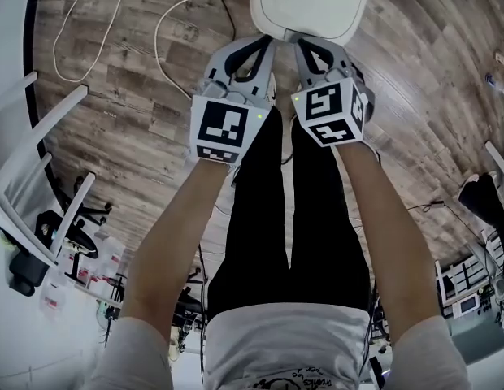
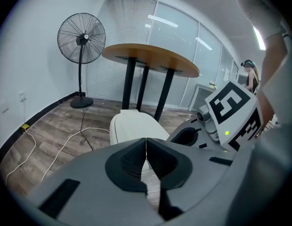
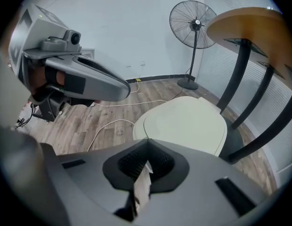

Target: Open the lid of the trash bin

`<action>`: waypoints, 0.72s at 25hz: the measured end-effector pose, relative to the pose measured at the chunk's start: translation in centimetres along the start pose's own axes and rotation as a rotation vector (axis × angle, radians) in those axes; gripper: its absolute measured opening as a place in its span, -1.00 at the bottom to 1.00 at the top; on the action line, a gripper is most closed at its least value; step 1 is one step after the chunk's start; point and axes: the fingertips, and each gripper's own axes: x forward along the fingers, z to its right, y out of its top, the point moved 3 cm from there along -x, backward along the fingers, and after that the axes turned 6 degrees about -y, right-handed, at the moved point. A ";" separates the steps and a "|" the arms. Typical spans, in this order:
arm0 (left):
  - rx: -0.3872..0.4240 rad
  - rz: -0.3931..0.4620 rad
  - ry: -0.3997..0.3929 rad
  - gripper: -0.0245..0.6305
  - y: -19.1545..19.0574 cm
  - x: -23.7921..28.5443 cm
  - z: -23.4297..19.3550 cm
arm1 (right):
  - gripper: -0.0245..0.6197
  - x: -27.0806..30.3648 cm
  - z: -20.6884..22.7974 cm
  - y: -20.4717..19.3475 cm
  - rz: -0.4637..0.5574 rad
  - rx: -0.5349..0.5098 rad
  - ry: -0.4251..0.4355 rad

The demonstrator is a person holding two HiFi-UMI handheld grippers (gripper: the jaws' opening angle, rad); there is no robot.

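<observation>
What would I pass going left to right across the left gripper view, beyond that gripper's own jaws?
Standing fan → round wooden table → right gripper. The trash bin lies below the table's span in the picture, so it is left out of the order.

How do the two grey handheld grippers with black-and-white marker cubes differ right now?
On the grey left gripper, the marker cube shows one face squarely in the head view; the right gripper has its cube turned, showing two. The left gripper points at the white trash bin lid near its left corner, the right further along that edge. Both are shut and empty.
</observation>
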 end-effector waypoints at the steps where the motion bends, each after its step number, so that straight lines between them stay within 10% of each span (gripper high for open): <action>1: -0.002 -0.008 -0.005 -0.86 -0.3 0.2 0.0 | -0.91 0.3 -0.1 -0.3 -0.010 -0.002 0.003; 18: 0.003 -0.043 -0.009 -0.86 -0.3 1.2 -0.8 | -0.91 2.6 -0.9 -2.4 -0.147 -0.032 0.042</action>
